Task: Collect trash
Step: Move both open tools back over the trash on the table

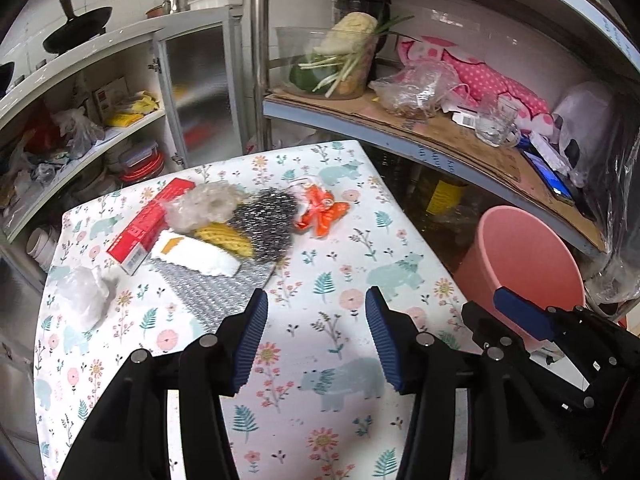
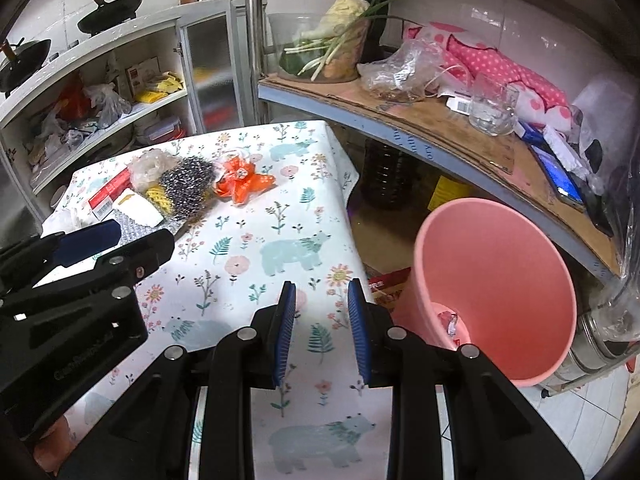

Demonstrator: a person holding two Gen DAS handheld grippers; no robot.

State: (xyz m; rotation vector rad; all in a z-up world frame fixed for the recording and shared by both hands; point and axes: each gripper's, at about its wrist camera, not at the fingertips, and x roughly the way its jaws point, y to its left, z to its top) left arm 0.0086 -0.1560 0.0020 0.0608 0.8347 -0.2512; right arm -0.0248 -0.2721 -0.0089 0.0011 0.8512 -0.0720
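A heap of trash lies at the far left of the floral tablecloth: a red box (image 1: 144, 228), crumpled clear plastic (image 1: 204, 204), a yellow net (image 1: 224, 236), a steel scourer (image 1: 272, 216), an orange wrapper (image 1: 320, 212), a white packet (image 1: 196, 256) and silver foil (image 1: 212, 288). A white plastic wad (image 1: 84, 296) sits apart at the left. My left gripper (image 1: 317, 300) hovers open over bare cloth short of the heap. My right gripper (image 2: 321, 292) is open and empty above the table's right edge, beside the pink bin (image 2: 496, 280).
The bin stands on the floor right of the table (image 2: 240, 264), with a clear scrap (image 2: 450, 320) at its bottom. A cluttered cardboard-lined shelf (image 2: 460, 132) overhangs the bin. Open cupboards (image 1: 120, 128) are behind the table. The left gripper (image 2: 120, 240) shows at the right wrist view's left.
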